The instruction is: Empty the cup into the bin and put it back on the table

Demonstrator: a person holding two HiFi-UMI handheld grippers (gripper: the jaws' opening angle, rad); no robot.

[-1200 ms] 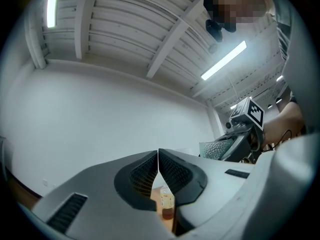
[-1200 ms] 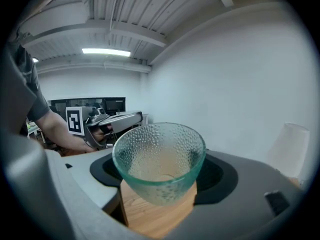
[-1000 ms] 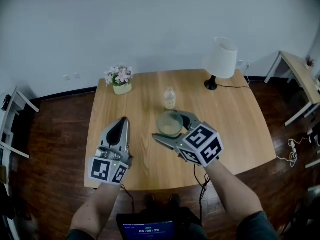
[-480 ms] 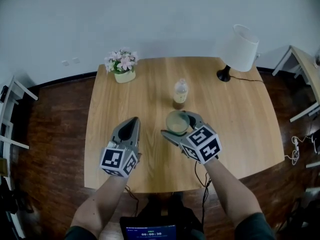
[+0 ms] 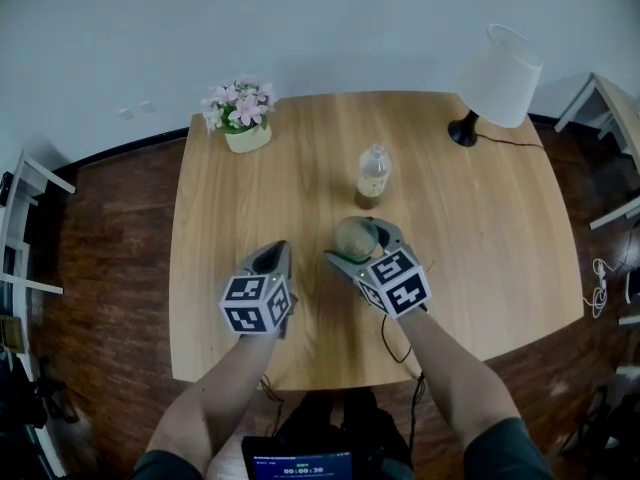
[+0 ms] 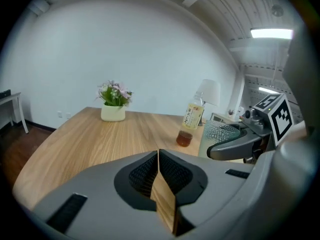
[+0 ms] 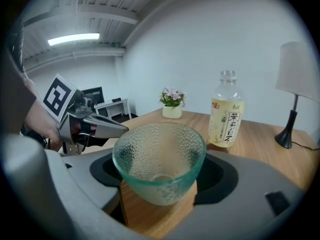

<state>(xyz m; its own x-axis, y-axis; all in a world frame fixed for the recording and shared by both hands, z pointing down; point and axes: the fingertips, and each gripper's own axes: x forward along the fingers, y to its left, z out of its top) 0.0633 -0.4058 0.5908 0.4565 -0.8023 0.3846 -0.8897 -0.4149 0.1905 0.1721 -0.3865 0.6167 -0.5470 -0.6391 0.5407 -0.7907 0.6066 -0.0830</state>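
**Empty cup coming down to the table**

Head view: across the last second both grippers have sunk toward the pale wooden table. The dimpled green-tinted glass cup showed larger in the earlier frames. It now sits low, in the centre of the frame, just below the clear plastic bottle of amber drink. No bin is in view. I judge the emptying done and the put-back under way.

The right gripper holds the cup between its 2 fingers. The left gripper hangs beside it at lower left, carrying nothing.

Left gripper view: the left gripper has its fingers pressed together at the tips, with nothing between them. The cup shows at right in the right gripper, in front of the bottle.

Right gripper view: the right gripper has its fingers spread wide and clamped on the lower walls of the cup. The cup stands upright and looks empty. Table wood shows just under it, but I cannot tell whether its base touches yet. The left gripper is at left.
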